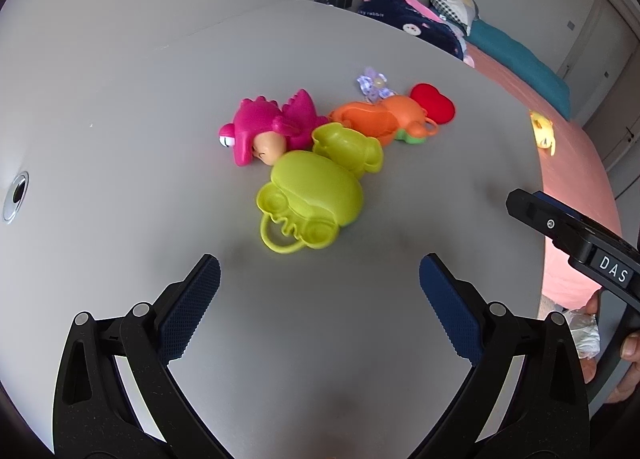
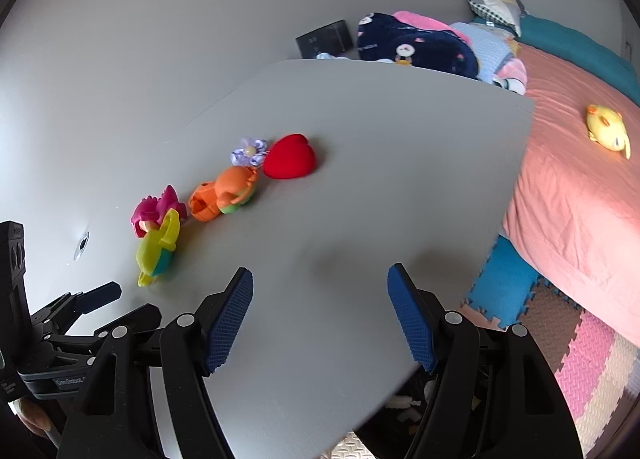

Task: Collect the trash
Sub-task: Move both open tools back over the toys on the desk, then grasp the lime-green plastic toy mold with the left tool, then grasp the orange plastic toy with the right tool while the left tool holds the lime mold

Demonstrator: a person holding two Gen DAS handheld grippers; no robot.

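Note:
On the grey table (image 1: 120, 107) lies a row of toys: a lime green plastic toy (image 1: 310, 195) nearest, a magenta dinosaur (image 1: 264, 129), an orange toy (image 1: 376, 117), a red heart (image 1: 434, 103) and a small purple flower piece (image 1: 372, 83). My left gripper (image 1: 320, 311) hovers open just short of the lime toy, nothing between its blue pads. In the right wrist view the same toys run from the lime toy (image 2: 156, 251) to the red heart (image 2: 290, 157). My right gripper (image 2: 320, 315) is open over bare table (image 2: 380, 139), empty. Crumpled white wrapper (image 1: 586, 333) shows below the table edge.
A bed with a salmon cover (image 2: 580, 179) stands right of the table, with a yellow plush (image 2: 608, 131) and a pile of blankets (image 2: 416, 43) on it. Foam floor mats (image 2: 580, 351) lie below. A round cable hole (image 1: 16, 197) sits at the table's left.

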